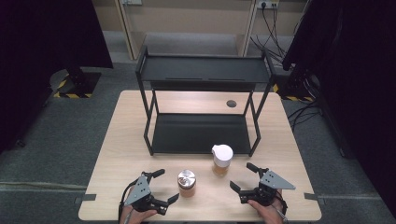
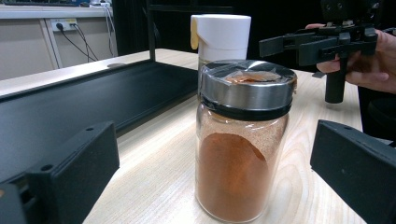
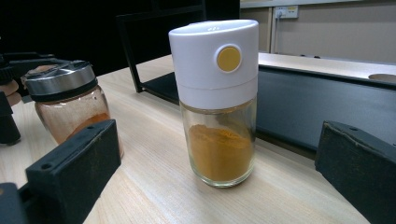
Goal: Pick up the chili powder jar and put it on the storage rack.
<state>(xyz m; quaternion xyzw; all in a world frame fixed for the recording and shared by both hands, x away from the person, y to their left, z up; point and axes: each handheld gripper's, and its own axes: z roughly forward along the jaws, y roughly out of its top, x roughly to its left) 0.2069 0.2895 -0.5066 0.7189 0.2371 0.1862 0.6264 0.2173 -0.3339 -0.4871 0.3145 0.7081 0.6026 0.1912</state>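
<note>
Between the gaping, empty left tool (image 1: 162,187), the spice jar (image 2: 243,140) reveals reddish powder unseen from above.

The left gripper (image 1: 162,187) is showing a black frame with two long black jaws; a grey three-cornered plate is sitting on top of it, with small dark screw dots near the corners; a thin dark cable is trailing back from it past the left hand (image 1: 135,215). The right gripper (image 1: 244,177) is looking the same, black body under a grey plate (its cable is looping beside the right hand (image 1: 266,210)); seen close in the gripper views, the jaws are appearing as blocky matte-black pads, each with a small round hole near its edge; no sleeves are showing at the wrists.
</note>
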